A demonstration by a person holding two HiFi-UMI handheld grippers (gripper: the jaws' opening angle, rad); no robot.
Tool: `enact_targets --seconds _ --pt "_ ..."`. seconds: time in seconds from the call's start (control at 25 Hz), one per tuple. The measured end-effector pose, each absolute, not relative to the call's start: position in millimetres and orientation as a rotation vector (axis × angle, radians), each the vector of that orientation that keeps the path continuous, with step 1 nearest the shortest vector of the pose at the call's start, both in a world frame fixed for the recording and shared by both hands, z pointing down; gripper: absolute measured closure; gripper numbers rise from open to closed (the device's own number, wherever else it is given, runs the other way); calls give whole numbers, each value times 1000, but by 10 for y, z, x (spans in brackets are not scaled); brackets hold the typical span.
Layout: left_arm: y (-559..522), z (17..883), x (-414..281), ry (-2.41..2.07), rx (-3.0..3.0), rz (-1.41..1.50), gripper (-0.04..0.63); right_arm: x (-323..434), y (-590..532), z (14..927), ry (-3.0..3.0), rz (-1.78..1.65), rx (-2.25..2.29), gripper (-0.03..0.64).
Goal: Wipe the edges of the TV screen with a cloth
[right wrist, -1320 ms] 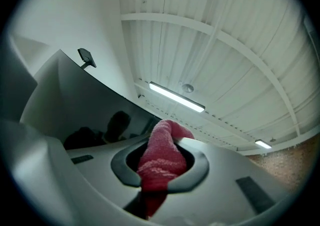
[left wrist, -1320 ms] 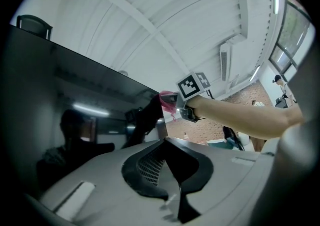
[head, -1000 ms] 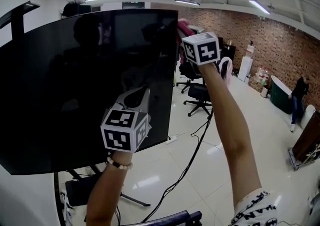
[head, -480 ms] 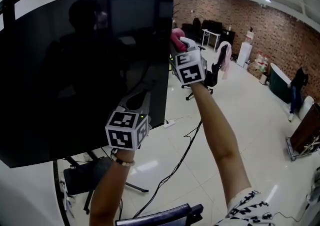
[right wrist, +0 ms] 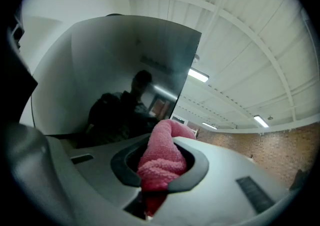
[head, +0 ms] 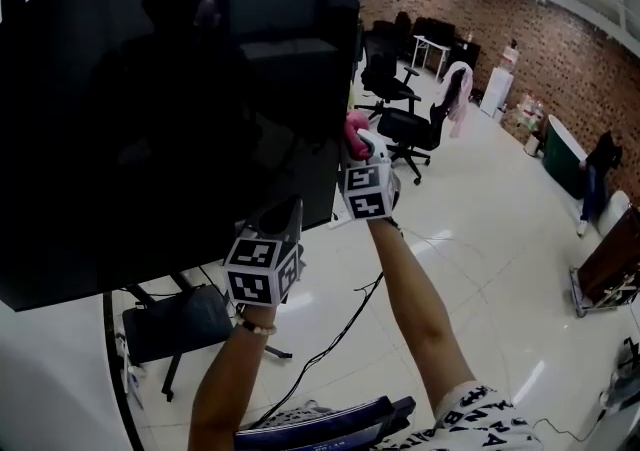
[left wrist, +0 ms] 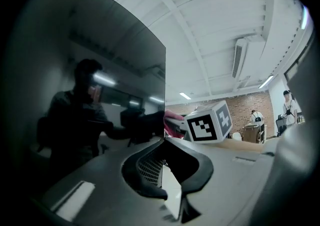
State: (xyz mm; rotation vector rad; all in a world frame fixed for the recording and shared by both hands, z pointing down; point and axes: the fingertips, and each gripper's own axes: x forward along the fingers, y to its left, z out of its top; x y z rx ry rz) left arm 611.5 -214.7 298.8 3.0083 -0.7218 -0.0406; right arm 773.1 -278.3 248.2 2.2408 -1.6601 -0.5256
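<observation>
The big black TV screen point(head: 150, 119) fills the left of the head view and mirrors the room. My right gripper point(head: 357, 142) is shut on a pink cloth point(head: 354, 127), which presses on the lower part of the TV's right edge. In the right gripper view the cloth point(right wrist: 161, 162) bulges out between the jaws, with the TV point(right wrist: 125, 69) just beyond. My left gripper point(head: 289, 209) is held up close to the TV's lower right corner, jaws together and nothing in them. The left gripper view shows that gripper point(left wrist: 165, 142), the TV's edge point(left wrist: 100, 69) and the cloth point(left wrist: 172, 120).
The TV stands on a dark floor stand point(head: 170, 329). A black cable point(head: 340, 339) trails over the white tiles. Office chairs point(head: 400, 124) stand behind the right gripper. A person point(head: 598, 179) is far right by the brick wall. A dark seat edge point(head: 320, 424) sits at the bottom.
My right gripper has slid the pink cloth down the TV's right edge, from near the top corner to the lower part. The left gripper has hardly moved.
</observation>
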Motion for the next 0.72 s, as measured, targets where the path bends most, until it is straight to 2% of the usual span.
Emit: enact_targets --seconds 0.32,0.72 --pt "-2176 3810 6071 -762 2918 96 595 7790 -2807 3831 -1639 -307 2216 555" --pt "-2172 4492 5954 -787 2788 176 595 7772 -2818 4769 -1691 -91 2173 555"
